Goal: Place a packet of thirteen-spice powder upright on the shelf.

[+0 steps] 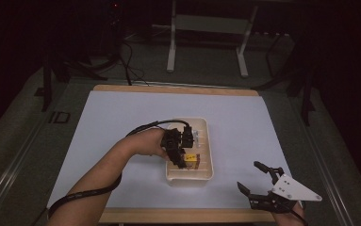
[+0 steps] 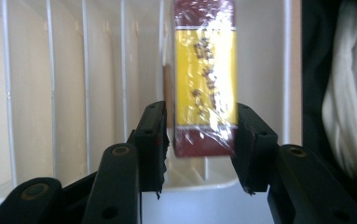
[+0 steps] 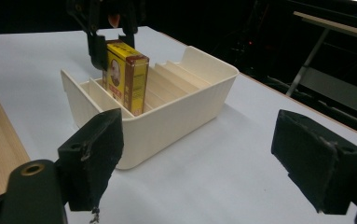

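left tongs [image 2: 199,144] astride box [image 2: 205,79], pads just clear, not clamped; box upright in slot of tray [image 3: 176,112]. risk: pad snags wrapper on withdrawal, box tips. right tongs [image 3: 213,158] wide apart, empty, near bench [image 1: 121,117] edge.

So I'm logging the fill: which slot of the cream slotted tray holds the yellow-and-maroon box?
The second slot from the tray's near end wall; the box stands upright there, the others hold nothing.

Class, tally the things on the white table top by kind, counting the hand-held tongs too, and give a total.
Slotted cream tray: 1
Yellow and maroon box: 1
Black tongs: 2, left and right
Total: 4
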